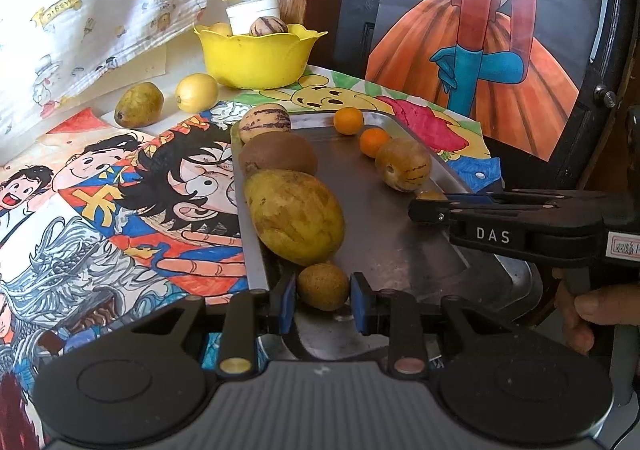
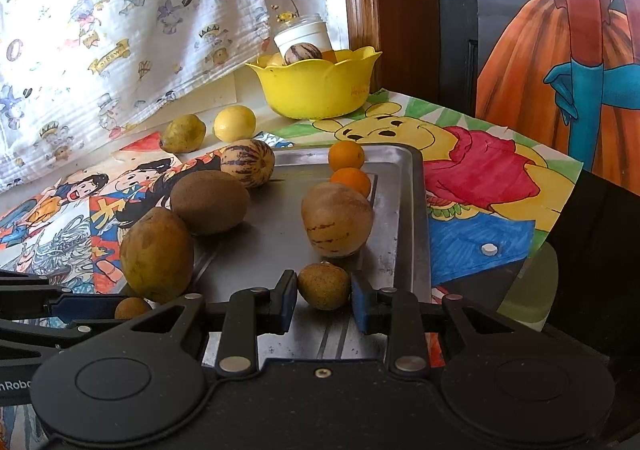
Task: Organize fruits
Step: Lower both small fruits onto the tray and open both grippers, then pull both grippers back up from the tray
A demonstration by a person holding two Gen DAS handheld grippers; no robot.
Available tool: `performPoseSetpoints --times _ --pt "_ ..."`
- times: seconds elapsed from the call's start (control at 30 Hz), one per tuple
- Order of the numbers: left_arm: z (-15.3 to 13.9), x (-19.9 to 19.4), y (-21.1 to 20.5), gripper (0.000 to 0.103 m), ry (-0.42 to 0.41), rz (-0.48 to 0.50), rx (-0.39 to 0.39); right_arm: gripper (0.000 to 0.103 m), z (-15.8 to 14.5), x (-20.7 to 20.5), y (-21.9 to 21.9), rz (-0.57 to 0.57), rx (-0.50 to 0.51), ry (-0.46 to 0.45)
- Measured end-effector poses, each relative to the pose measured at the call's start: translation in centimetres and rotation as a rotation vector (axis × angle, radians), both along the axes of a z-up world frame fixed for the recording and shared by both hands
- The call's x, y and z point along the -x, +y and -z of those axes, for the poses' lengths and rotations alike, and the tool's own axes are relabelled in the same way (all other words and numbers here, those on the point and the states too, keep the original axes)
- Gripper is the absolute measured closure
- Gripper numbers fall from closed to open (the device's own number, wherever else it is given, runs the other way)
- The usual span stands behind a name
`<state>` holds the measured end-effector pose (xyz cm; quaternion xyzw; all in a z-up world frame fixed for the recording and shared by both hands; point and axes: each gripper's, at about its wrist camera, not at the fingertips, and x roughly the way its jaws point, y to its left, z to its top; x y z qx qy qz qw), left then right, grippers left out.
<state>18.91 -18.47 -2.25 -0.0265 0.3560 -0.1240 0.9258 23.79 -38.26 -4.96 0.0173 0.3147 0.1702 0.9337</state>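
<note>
A metal tray [image 1: 372, 218] [image 2: 404, 210] lies on the cartoon-covered table. On its left side sit a striped melon [image 1: 265, 122] [image 2: 247, 163], a brown kiwi [image 1: 279, 155] [image 2: 209, 202] and a yellow-green mango [image 1: 295, 216] [image 2: 157, 254]. On its right side sit two small oranges [image 1: 349, 120] [image 2: 346, 155] and a striped tan fruit [image 1: 403, 164] [image 2: 337, 225]. My left gripper [image 1: 323, 304] is shut on a small brown round fruit [image 1: 323, 286] at the tray's near left. My right gripper [image 2: 324, 304] is shut on a second small brown round fruit [image 2: 324, 286] at the tray's near right.
A yellow bowl [image 1: 256, 56] [image 2: 316, 88] with fruit and a white cup stands behind the tray. A green mango [image 1: 139, 105] [image 2: 183, 133] and a yellow lemon [image 1: 197, 92] [image 2: 235, 123] lie on the table left of it. A patterned cloth hangs at the back left.
</note>
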Motion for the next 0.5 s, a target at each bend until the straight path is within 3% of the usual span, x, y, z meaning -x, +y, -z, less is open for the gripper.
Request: performPoseSetpoints --times 0.2,0.3,0.5 --pt "0.1 0.0 0.1 0.070 0.005 -0.002 0.008 0.071 0.0 0.1 -0.1 0.001 -0.008 0.001" --pt "-0.1 0.4 0.4 0.066 0.012 -0.006 0.033 0.061 -0.3 0.4 -0.3 0.001 -0.016 0.001" --pt "-1.2 2.0 0.8 0.042 -0.005 -0.021 0.082 0.045 -1.6 1.6 -0.4 0.008 -0.022 -0.024"
